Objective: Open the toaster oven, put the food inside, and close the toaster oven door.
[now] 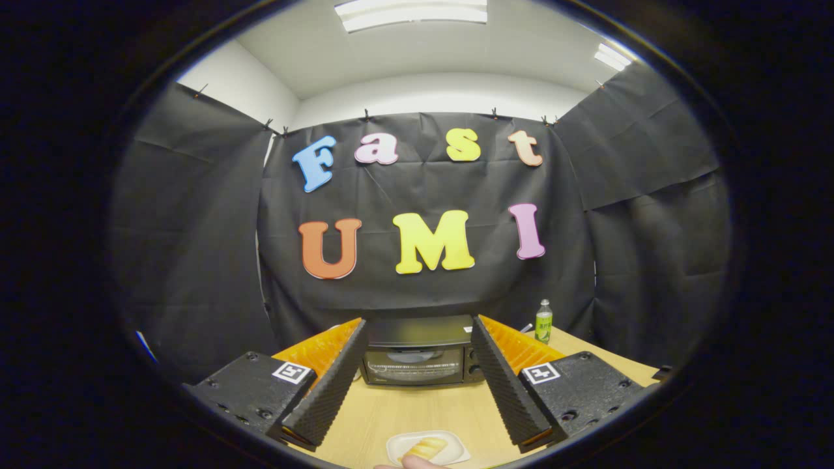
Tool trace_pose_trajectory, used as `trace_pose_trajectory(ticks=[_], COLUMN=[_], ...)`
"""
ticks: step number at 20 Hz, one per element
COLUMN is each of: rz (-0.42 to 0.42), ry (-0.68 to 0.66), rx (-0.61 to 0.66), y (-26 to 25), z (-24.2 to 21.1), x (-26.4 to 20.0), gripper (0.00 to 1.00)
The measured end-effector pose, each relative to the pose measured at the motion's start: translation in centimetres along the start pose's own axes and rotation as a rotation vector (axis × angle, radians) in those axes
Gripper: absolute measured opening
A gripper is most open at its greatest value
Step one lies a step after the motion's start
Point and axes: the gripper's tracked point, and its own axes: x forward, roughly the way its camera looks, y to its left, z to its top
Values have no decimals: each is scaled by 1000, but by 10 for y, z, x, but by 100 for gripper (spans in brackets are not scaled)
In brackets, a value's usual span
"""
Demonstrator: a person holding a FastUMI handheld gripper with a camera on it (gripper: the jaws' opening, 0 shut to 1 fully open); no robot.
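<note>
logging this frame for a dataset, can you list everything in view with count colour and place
toaster oven: 1, black, door shut, at the far end of the table, seen between the fingers
table: 1, light wood, under everything
plate: 1, white, near end of the table, below the fingers
food: 1 piece, yellow-orange, lying on the plate
bottle: 1, green with white cap, upright right of the oven
fingertip: 1, a person's, at the plate's near rim
hand-held gripper: 1, black fingers, orange backs, open, holding nothing
</note>
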Motion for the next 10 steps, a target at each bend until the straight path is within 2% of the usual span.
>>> trace_pose_trajectory(ticks=[6,10], rz=[-14,1], ry=[15,35], rx=[-33,-9], y=[-15,-26], z=[-7,-4], x=[11,28], gripper=[100,100])
